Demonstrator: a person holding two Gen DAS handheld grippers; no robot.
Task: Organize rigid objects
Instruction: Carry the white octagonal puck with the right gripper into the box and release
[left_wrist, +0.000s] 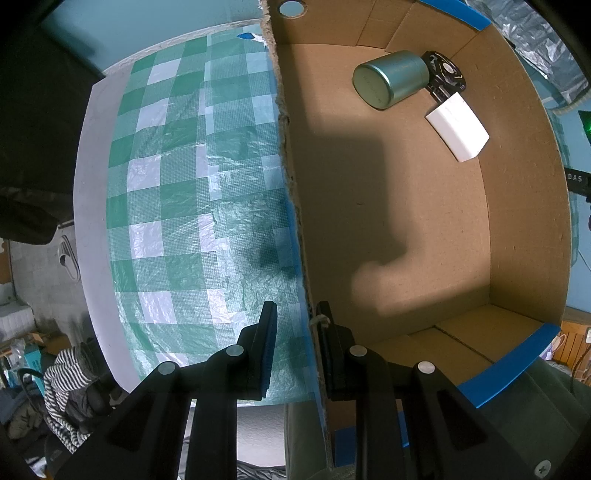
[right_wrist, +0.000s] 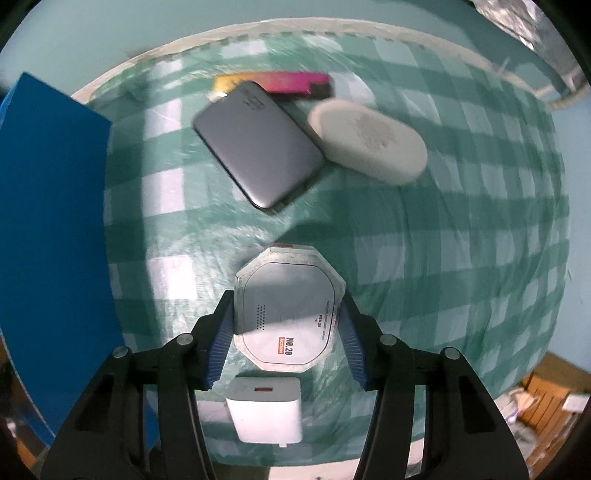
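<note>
My left gripper (left_wrist: 295, 314) is shut on the near left wall of the cardboard box (left_wrist: 295, 206), one finger outside and one inside. Inside the box lie a green metal tin (left_wrist: 389, 79), a black round gadget (left_wrist: 445, 74) and a white block (left_wrist: 458, 129). My right gripper (right_wrist: 286, 314) is shut on a white octagonal device (right_wrist: 286, 306) and holds it above the green checked cloth (right_wrist: 443, 240). On the cloth lie a white charger (right_wrist: 264, 410), a grey flat drive (right_wrist: 258, 144), a white oval case (right_wrist: 369, 136) and a pink and yellow bar (right_wrist: 288, 83).
The blue-taped side of the box (right_wrist: 51, 240) stands at the left in the right wrist view. The table's pale edge (left_wrist: 88, 184) runs along the left, with clothes and clutter on the floor below. Crinkled foil (left_wrist: 532, 40) lies behind the box.
</note>
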